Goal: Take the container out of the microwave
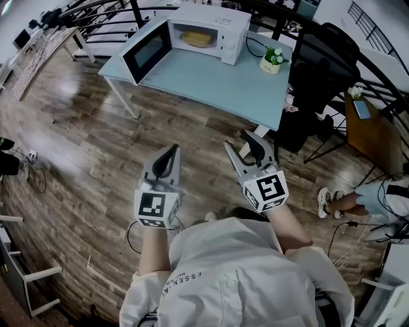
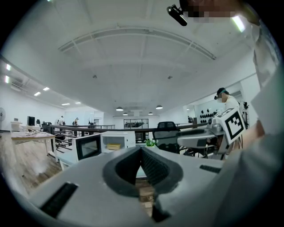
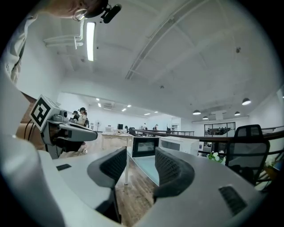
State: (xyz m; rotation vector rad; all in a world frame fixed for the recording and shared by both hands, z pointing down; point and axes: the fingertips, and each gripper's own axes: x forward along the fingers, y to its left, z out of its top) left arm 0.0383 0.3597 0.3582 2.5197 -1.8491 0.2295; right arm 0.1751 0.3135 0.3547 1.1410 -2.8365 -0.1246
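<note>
Container (image 1: pixel 197 39), yellow: sat inside microwave (image 1: pixel 230 29), door (image 1: pixel 147 50) open, on pale table (image 1: pixel 217 86). Left gripper (image 1: pixel 171 152): jaws pressed together, empty. Right gripper (image 1: pixel 241 142): jaws spread, empty, over floor (image 1: pixel 96 159).

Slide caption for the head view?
Left tool shut, right tool open, short of open microwave holding yellow container.

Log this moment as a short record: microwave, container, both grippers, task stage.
microwave: white microwave on the pale blue table, door swung open
container: yellow container inside the microwave, untouched
left gripper: left gripper, jaws together, nothing held, over the wooden floor short of the table
right gripper: right gripper, jaws apart, nothing between them, also short of the table
other: small potted plant beside the microwave
stage: container not yet taken out
</note>
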